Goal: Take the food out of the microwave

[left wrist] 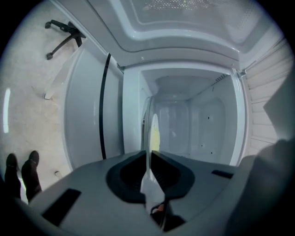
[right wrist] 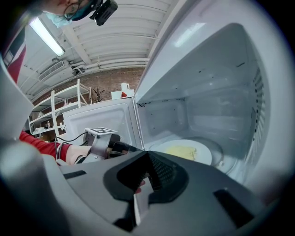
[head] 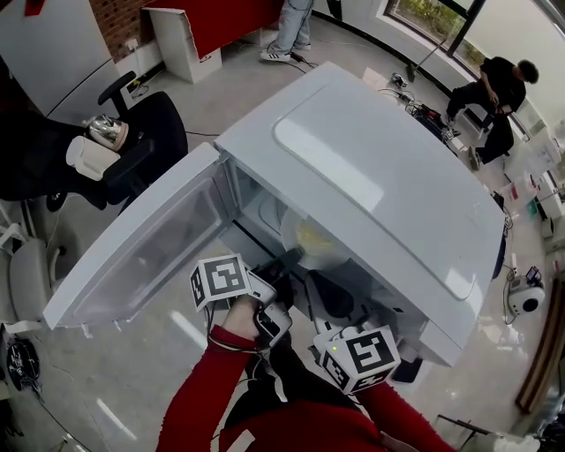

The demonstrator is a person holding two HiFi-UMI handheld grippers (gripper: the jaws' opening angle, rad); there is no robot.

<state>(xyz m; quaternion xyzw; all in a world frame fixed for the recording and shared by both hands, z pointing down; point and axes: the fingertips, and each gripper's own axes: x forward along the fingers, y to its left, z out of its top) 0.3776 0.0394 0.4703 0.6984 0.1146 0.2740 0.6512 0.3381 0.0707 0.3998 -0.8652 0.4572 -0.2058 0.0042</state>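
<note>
A white microwave [head: 380, 168] stands with its door [head: 150, 247] swung open to the left. Inside lies a white plate [head: 305, 252] with pale yellow food [head: 314, 235] on it. My left gripper [head: 290, 259] reaches into the opening and is shut on the plate's near rim; in the left gripper view the plate [left wrist: 148, 133] shows edge-on, clamped in that gripper [left wrist: 148, 159], with the food [left wrist: 156, 138] just right of the rim. My right gripper [head: 331, 300] hovers at the opening's front right, shut and empty. From the right gripper [right wrist: 146, 182] I see the plate [right wrist: 203, 154] and food [right wrist: 182, 151] on the cavity floor.
A black office chair [head: 146, 132] with a white cup [head: 88, 159] and a metal kettle [head: 106, 131] stands to the left. A seated person [head: 494, 84] is at the far right, another person's legs [head: 291, 26] at the back. The cavity walls [right wrist: 216, 106] enclose the plate closely.
</note>
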